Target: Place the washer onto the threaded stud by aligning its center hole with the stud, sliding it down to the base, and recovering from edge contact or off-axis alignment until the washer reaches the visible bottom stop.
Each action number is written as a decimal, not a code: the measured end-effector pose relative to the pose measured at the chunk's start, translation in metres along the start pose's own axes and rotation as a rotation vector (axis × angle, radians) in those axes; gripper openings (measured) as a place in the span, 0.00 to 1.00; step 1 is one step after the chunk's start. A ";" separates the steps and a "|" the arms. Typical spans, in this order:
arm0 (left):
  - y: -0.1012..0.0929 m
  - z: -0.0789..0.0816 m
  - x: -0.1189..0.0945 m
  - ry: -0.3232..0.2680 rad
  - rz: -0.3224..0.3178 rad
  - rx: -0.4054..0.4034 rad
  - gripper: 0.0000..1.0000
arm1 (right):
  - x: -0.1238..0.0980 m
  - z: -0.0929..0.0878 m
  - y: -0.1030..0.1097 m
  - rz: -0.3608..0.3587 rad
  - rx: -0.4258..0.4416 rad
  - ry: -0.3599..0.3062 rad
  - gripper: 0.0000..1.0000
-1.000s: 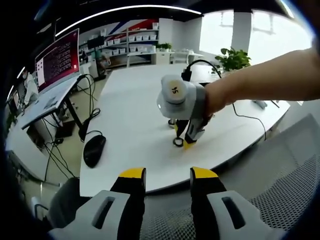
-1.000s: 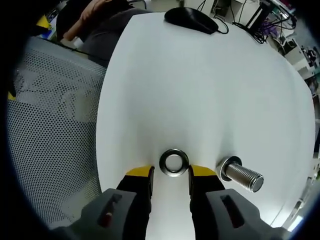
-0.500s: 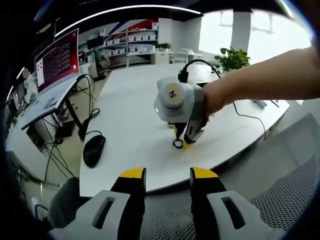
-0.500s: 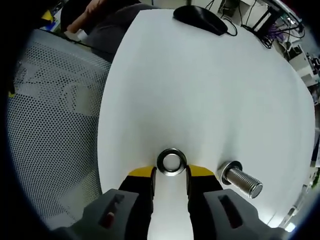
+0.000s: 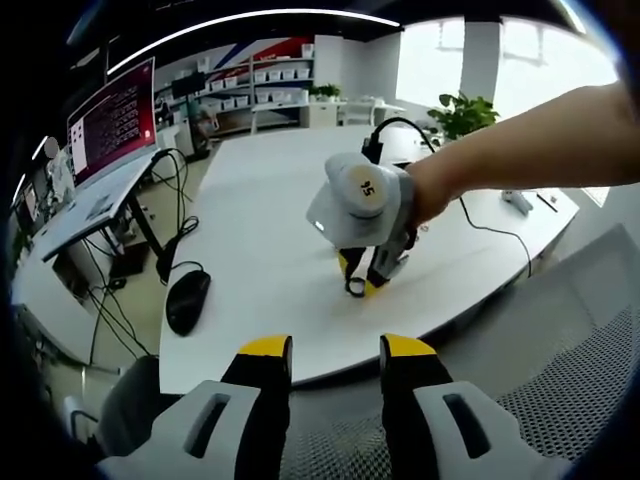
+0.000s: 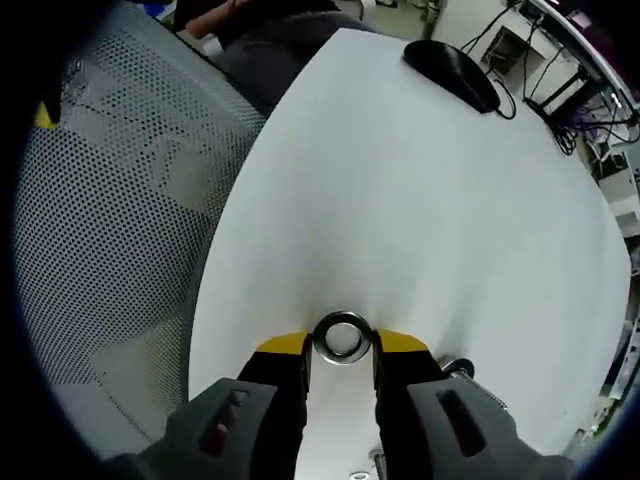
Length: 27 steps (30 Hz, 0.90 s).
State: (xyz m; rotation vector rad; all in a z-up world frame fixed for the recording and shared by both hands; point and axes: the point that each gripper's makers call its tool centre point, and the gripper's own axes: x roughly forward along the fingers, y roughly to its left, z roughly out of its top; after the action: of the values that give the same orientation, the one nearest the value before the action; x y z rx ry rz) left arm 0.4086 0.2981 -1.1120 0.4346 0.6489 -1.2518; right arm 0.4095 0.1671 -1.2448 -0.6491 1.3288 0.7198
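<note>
Right gripper view: right gripper [image 6: 341, 345] jaws pinch washer [image 6: 342, 336] on table [image 6: 420, 200]; left gripper [image 5: 327, 350] open, empty.

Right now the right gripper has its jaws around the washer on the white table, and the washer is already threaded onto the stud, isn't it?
Not quite. The right gripper does have its jaws on either side of the washer on the white table, but the washer is not on the stud: the stud stands apart, off to the side of the jaws. The right gripper view shows this.

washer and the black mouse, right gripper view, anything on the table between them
Nothing: in the right gripper view only bare white table lies between the washer and the mouse.
</note>
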 end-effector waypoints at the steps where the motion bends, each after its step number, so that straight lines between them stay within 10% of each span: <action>1: 0.000 0.000 0.000 0.000 0.000 0.000 0.33 | 0.000 0.000 -0.001 0.001 0.013 -0.006 0.26; 27: 0.000 0.000 0.000 0.001 -0.005 0.005 0.33 | -0.033 0.002 -0.001 -0.041 0.074 -0.117 0.23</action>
State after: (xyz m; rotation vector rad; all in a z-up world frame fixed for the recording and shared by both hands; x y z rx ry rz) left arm 0.4083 0.2977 -1.1117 0.4379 0.6487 -1.2580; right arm 0.4086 0.1653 -1.2114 -0.5646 1.2254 0.6625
